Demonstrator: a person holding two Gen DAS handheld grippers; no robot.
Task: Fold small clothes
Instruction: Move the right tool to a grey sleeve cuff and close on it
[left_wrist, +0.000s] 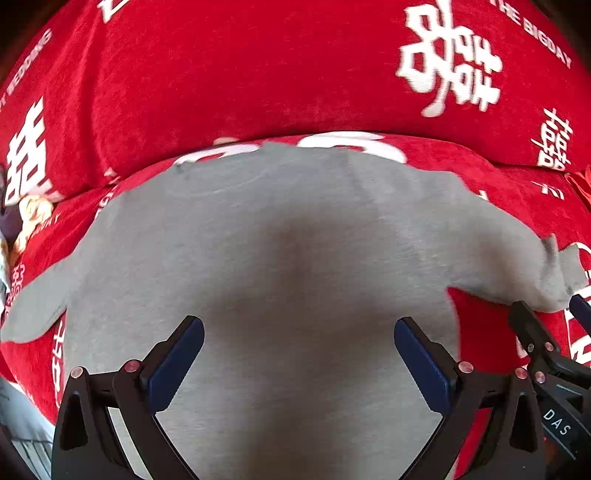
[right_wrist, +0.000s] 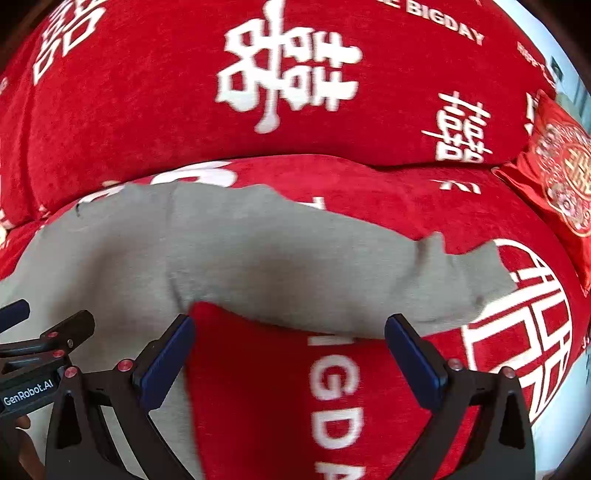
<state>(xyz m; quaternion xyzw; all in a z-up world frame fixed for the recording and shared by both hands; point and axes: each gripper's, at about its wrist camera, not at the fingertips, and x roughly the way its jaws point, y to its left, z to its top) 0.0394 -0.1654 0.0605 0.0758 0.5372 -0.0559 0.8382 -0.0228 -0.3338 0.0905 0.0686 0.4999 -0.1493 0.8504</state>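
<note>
Grey knit, a small shirt (left_wrist: 280, 236), lies spread flat on a red sofa cover (left_wrist: 221, 81) printed with white characters. At the left, the left claw (left_wrist: 299, 354) hangs released above the shirt's body, holding nothing. Further right, the right claw (right_wrist: 288, 350) is likewise spread wide and empty, just near of the shirt's right sleeve (right_wrist: 424, 280). A red embroidered cushion (right_wrist: 561, 173) sits far right.
</note>
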